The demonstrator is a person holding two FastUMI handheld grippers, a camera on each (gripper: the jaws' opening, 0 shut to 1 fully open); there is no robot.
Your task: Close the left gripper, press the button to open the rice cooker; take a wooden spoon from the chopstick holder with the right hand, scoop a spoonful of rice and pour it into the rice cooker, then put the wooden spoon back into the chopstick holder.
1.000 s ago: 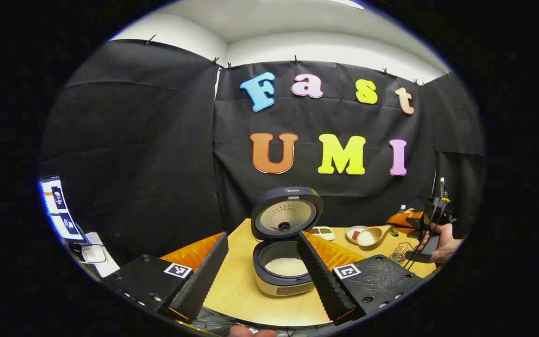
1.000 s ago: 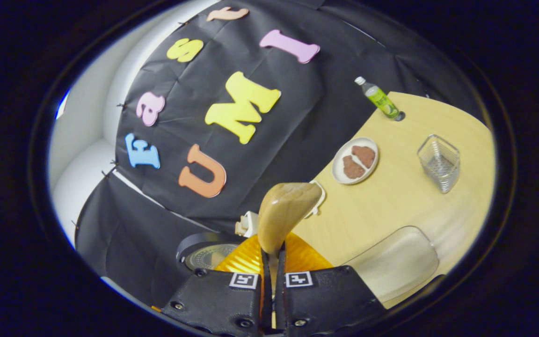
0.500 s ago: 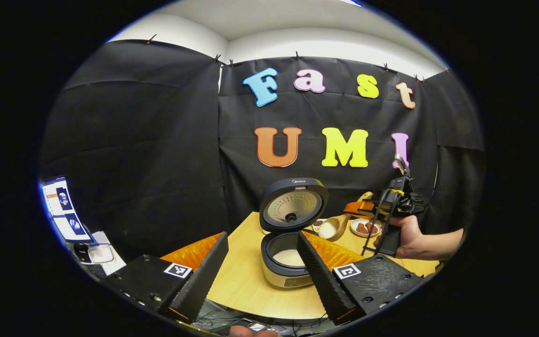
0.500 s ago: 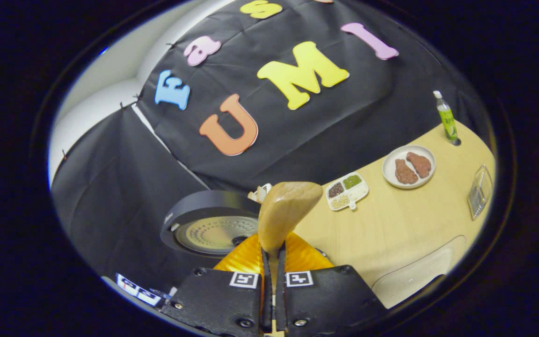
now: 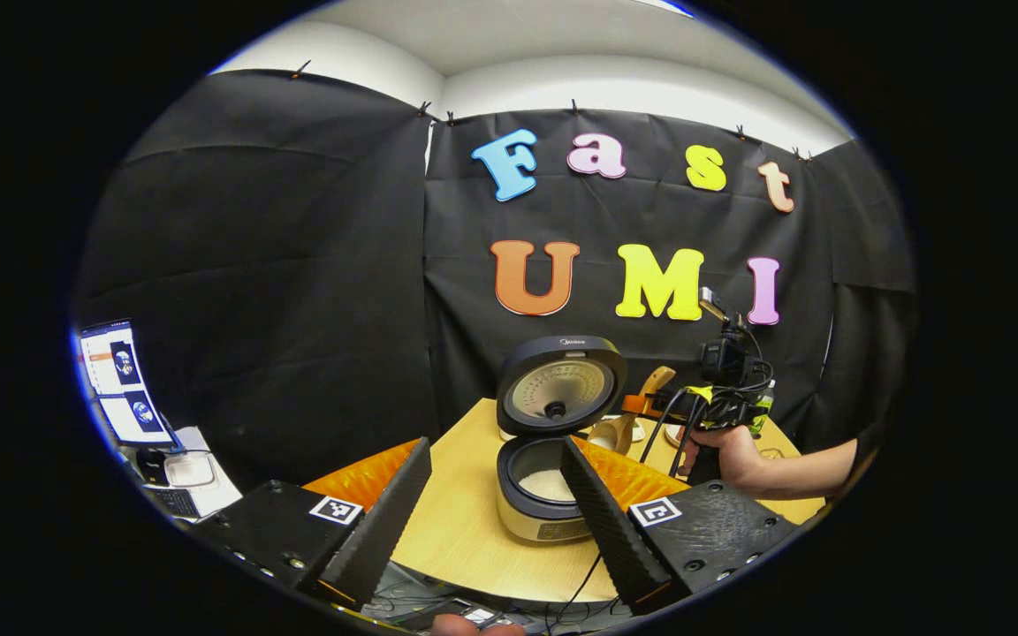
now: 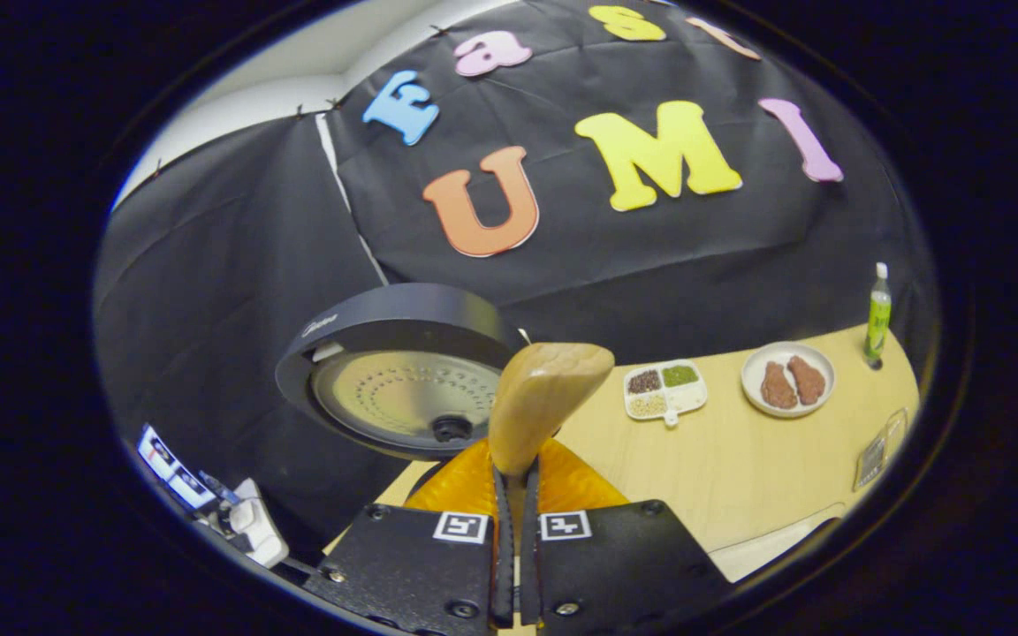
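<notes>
Left gripper view: our left tongs (image 5: 496, 503) stand wide; the rice cooker (image 5: 546, 495) is open on the tabletop (image 5: 465, 539), and the wooden spoon (image 5: 619, 424) has moved beside it.

Right gripper view: right tongs (image 6: 513, 530) grip the spoon handle; the pour comes next.

The left gripper view looks level across the table (image 5: 460, 530) from its near edge, facing the back wall, with the open rice cooker (image 5: 549, 503) close ahead. The right gripper view sits nearer, tilted, beside the cooker's raised lid (image 6: 398, 371). Both share that lid and the tabletop.
</notes>
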